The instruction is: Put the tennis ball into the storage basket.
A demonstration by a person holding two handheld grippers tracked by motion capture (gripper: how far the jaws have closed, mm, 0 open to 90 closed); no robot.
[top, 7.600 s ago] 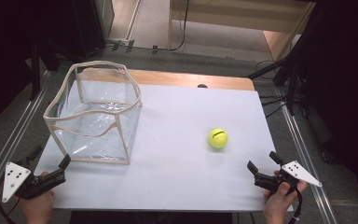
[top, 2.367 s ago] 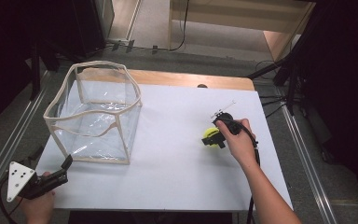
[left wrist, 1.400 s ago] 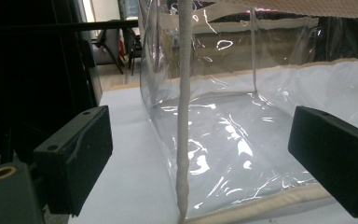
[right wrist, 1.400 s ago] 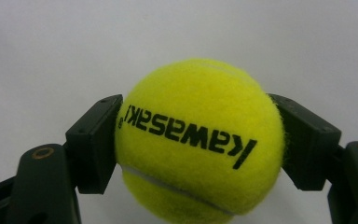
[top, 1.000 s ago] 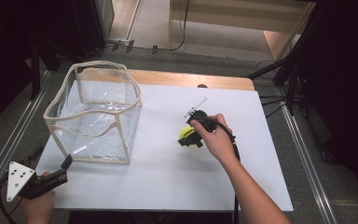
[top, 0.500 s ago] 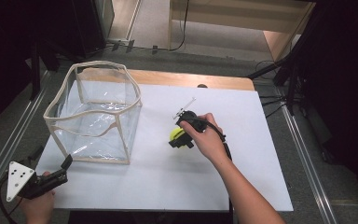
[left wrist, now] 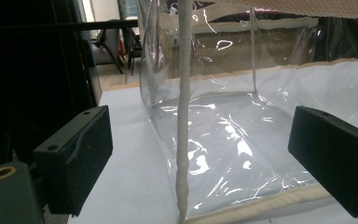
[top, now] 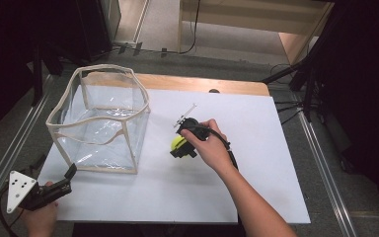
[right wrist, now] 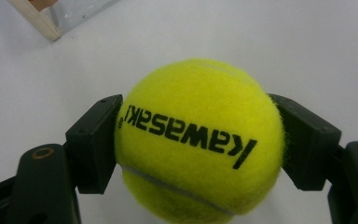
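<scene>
Tennis ball [right wrist: 198, 140], yellow w/ black "kawasaki" print reading upside down in right gripper view, sits clamped between both jaws of right gripper [top: 182, 146]; pads press on its two sides, so it's grasping the ball. In high view the ball [top: 178, 143] peeks out at the gripper's front end, over the white table top [top: 256, 163], roughly mid-table. Can't tell if the ball touches the table or is held just above it.

Clear plastic bin [top: 98, 121] w/ beige edging stands ahead of the right gripper's jaws, near but apart; its bottom corner [right wrist: 42, 21] shows top-left in right gripper view.

Left gripper [top: 61, 180] at the near-left table edge, held in the person's left hand [top: 39, 217], jaws spread wide w/ nothing between pads = released. Bin corner seam [left wrist: 182, 116] runs straight up between its jaws in left gripper view, just ahead, not touched.
</scene>
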